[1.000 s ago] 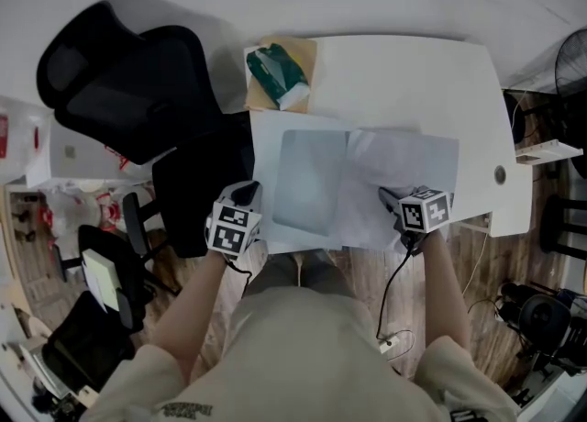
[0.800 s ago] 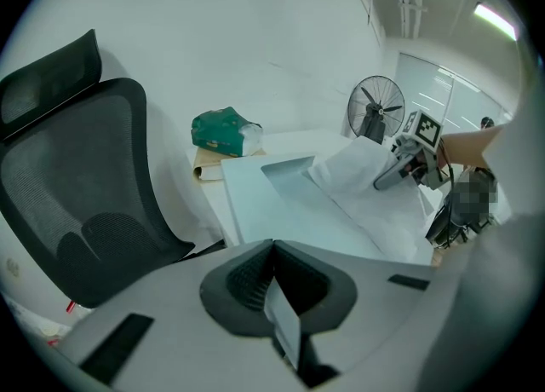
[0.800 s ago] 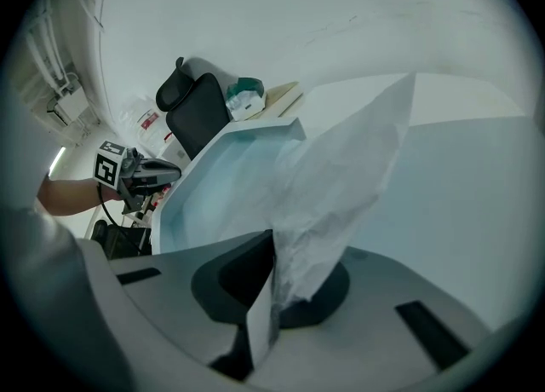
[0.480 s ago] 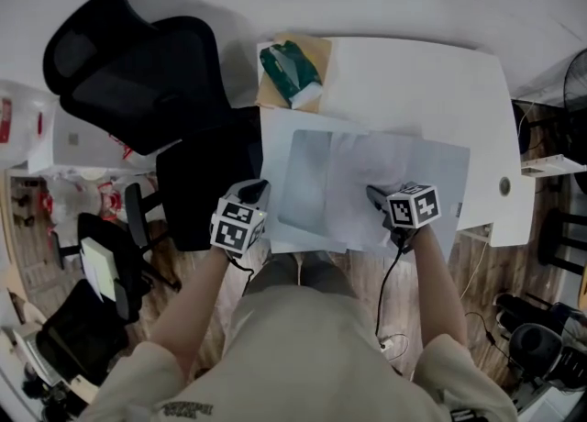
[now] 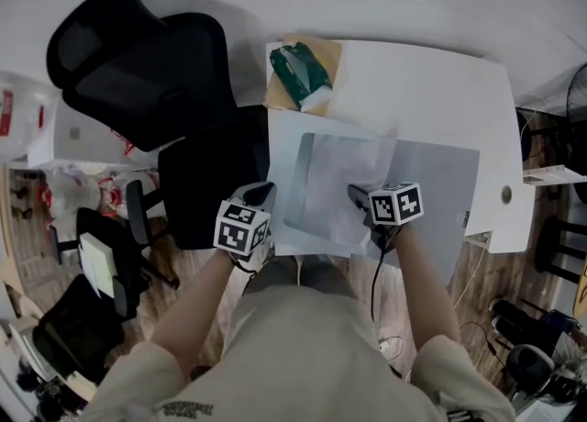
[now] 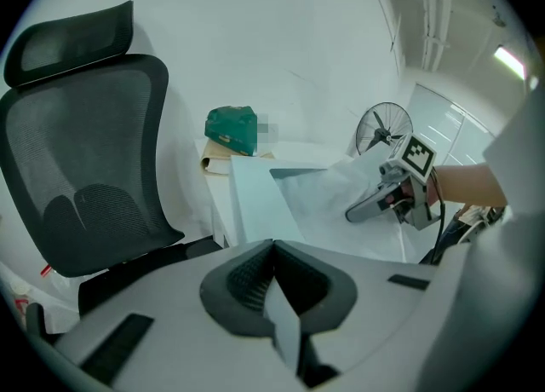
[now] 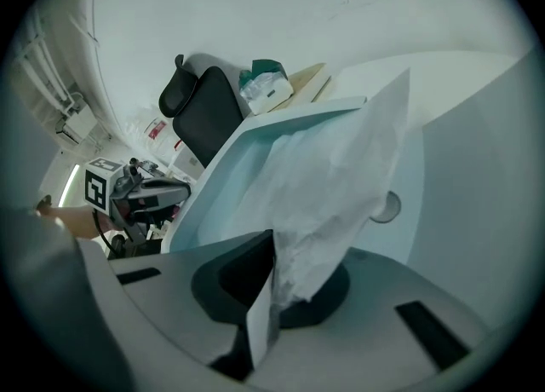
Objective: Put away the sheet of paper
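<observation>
**Paper to be fed flat into the held folder**

The paper (image 5: 341, 193) is pinched at its near edge by the right tool (image 5: 358, 196), whose jaws are pressed together on it. The rest of the sheet is spread over the pale blue folder (image 5: 286, 159) on the white table (image 5: 413, 81), with its far corner lifted and its near part creased. The left tool (image 5: 260, 196) is closed on a thin pale leaf, judged to be the folder's near left edge, so the folder is braced against the push. Whether the sheet's leading edge is under the cover cannot be told.

The step in hand is judged to be the sliding of the paper into the folder. It is best done with the sheet held low and nearly flat, so that the raised corner is led under the cover and not folded back over it. The push should be made straight towards the left tool in one slow stroke, since a skewed push would likely jam a corner against the folder's side. The creasing at the pinch suggests a soft sheet, so little force should be used and the grip should not be twisted. The paper should be let go only once it is fully seated, and the folder only after that.
</observation>
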Action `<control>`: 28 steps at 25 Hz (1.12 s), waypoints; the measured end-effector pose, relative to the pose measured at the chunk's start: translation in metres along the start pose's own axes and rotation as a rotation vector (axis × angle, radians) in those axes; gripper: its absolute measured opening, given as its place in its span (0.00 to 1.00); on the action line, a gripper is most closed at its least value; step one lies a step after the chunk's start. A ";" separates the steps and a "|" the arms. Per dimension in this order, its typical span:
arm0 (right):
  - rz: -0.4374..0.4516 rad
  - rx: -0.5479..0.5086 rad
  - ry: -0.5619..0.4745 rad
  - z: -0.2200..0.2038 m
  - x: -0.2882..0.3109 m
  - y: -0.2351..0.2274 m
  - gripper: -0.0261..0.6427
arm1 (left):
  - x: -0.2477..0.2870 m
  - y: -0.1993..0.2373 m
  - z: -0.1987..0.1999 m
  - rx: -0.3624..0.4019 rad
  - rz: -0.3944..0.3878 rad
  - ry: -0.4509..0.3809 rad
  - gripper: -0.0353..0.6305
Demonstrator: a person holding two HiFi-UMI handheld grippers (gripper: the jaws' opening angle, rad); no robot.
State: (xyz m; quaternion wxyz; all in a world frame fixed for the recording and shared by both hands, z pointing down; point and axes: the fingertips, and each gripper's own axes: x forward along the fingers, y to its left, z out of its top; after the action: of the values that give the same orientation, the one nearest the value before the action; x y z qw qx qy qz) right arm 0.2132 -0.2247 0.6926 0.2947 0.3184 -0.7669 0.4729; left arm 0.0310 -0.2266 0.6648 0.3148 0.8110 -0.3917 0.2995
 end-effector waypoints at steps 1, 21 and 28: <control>0.011 0.011 -0.004 0.002 0.005 0.004 0.07 | 0.000 0.000 0.000 -0.007 -0.007 -0.001 0.08; 0.150 0.123 -0.027 0.021 0.067 0.057 0.08 | -0.002 0.001 0.000 -0.055 -0.045 -0.007 0.08; 0.118 0.126 -0.036 0.020 0.066 0.055 0.24 | -0.002 0.001 -0.001 -0.058 -0.040 -0.008 0.08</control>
State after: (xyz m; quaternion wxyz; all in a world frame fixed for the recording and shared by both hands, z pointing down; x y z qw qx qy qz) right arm 0.1270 -0.2371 0.7054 0.2320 0.2989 -0.7582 0.5310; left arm 0.0288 -0.2254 0.6637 0.3425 0.8105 -0.3850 0.2784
